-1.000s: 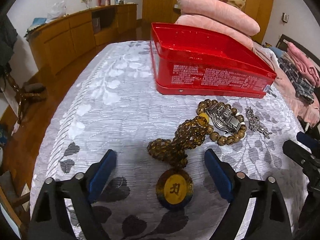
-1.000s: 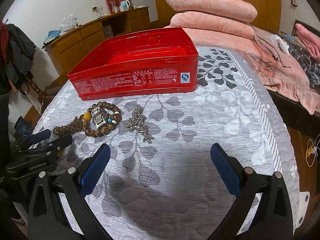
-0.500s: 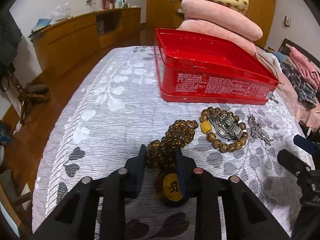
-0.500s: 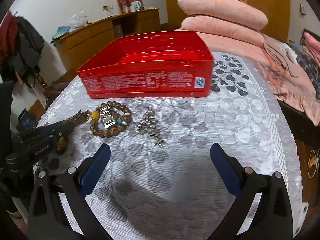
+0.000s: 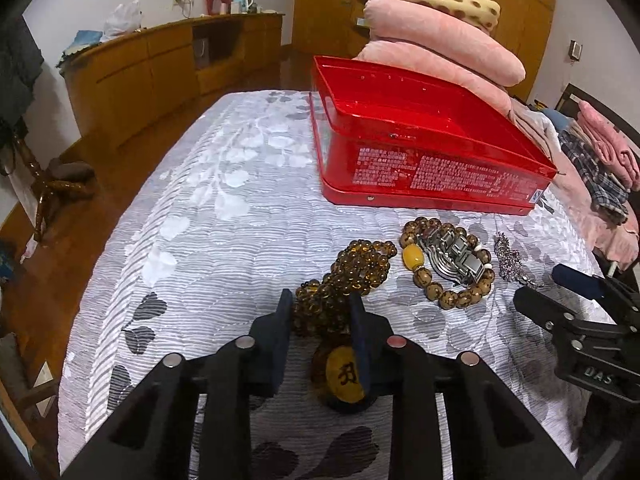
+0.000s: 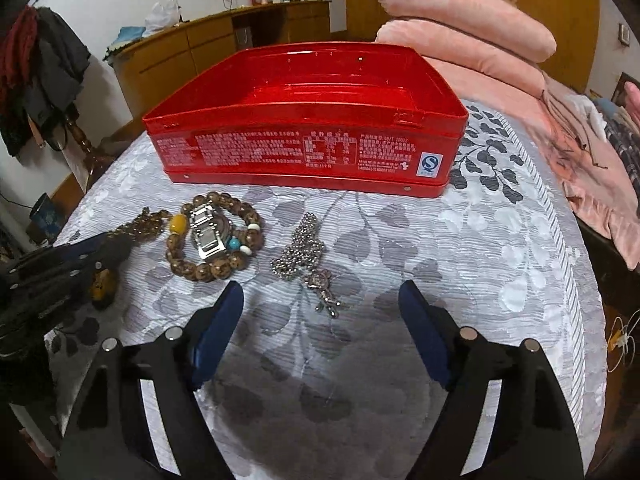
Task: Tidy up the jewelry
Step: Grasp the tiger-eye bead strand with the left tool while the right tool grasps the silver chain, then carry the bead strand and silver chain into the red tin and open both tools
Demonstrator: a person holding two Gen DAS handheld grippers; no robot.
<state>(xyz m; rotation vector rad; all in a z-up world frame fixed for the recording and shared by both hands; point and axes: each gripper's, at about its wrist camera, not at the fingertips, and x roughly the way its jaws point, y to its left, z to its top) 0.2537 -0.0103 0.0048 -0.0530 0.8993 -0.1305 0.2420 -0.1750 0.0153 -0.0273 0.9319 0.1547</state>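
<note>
At the far left, the left gripper (image 5: pixel 320 316) was clamped on the amber bead necklace (image 5: pixel 352 268), its pads pinching the bunched strand just above the round pendant (image 5: pixel 345 376), which lay flat on the grey leaf-patterned bedspread (image 5: pixel 208 216). Gripping the beads there rather than the disc was probably meant to let the pendant hang free once lifted.

Just to the right lay the wooden bead bracelet (image 6: pixel 216 240), ringed around a metal watch (image 6: pixel 209 229) that rested inside its loop, so the two might come up together or need separate grasps.

Further right, apart from the bracelet, the silver chain (image 6: pixel 304 252) was heaped loosely, its small charm trailing toward the right gripper (image 6: pixel 320 320). That gripper's jaws stood apart and were closing, lined up either side of the charm end but with the pads not yet touching it; the charm sat roughly between the tips. Nothing was held on that side.

Behind all three pieces, the red box (image 6: pixel 308 136) stood open and looked empty, its long wall facing the jewelry. Its place just beyond the row suggested it was the destination, with no piece yet put away.
</note>
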